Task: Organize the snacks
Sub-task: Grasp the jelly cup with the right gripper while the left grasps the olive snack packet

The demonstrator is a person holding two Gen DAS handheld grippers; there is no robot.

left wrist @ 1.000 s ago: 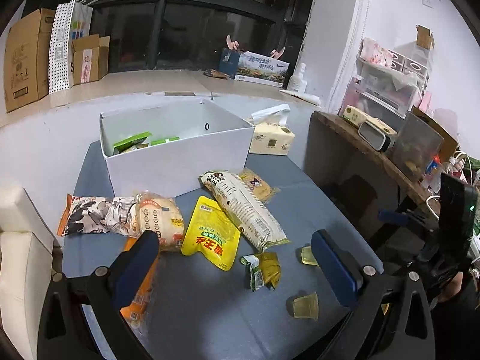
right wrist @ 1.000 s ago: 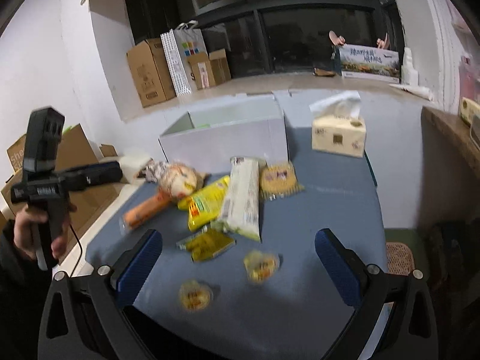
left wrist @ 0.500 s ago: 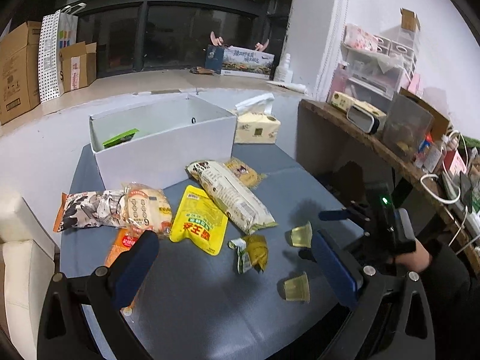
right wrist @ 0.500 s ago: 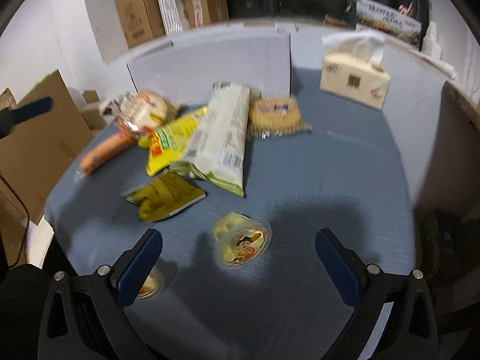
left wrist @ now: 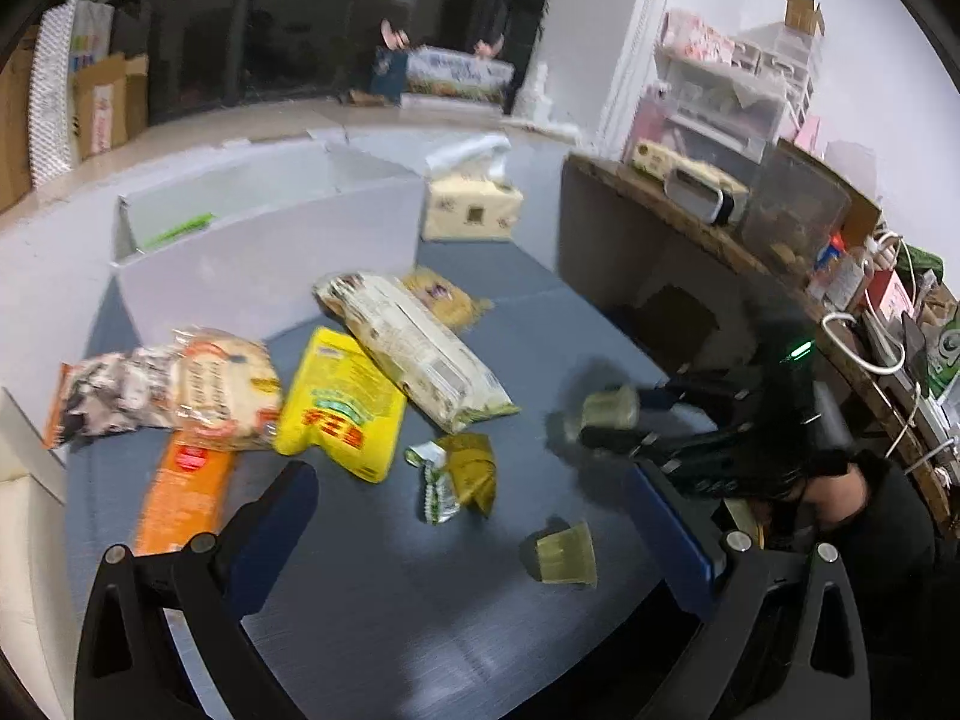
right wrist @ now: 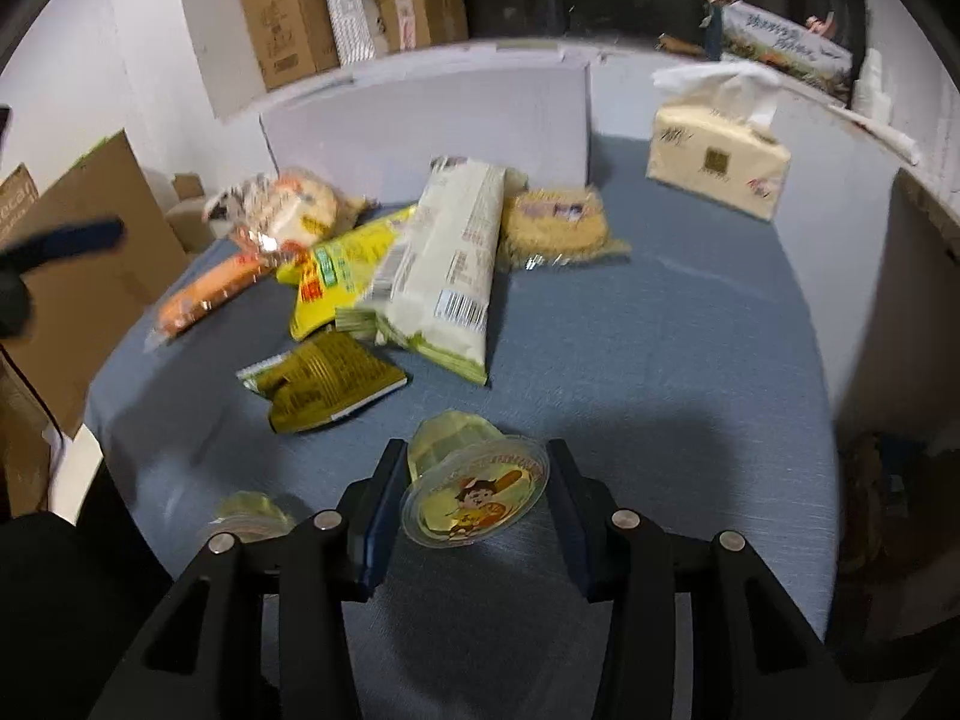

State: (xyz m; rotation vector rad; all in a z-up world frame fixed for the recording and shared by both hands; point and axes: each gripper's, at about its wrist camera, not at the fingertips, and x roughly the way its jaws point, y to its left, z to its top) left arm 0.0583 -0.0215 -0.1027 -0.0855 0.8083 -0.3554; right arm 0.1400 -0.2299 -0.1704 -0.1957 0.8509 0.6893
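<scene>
The right gripper [right wrist: 474, 495] has its jaws closed in around a little jelly cup [right wrist: 474, 492] at the bottom middle of the right wrist picture. The cup sits right between the two blue fingers [right wrist: 378, 516], and both sides look like they touch its round rim, so the jaws seem to have hold of it, though the picture is a bit blurry. The cup is tipped over toward the camera: its flat cartoon lid faces the camera and its small bottom end points away, up the picture, toward the pile of snacks. So its long way runs along the fingers, not across them. The white box [right wrist: 420, 120] where snacks go stands in the upper middle of that picture, well past the snack pile, so the cup would have to travel up and over the big white packet [right wrist: 447, 264]. The left gripper [left wrist: 462, 531] has its jaws wide open and holds nothing. In the left wrist picture a second jelly cup [left wrist: 564, 552] sits on the blue surface [left wrist: 390, 612] at the lower right, between the open fingers but closer to the right one. It stands with its wide end down. The left gripper is the nearer one to that cup.
</scene>
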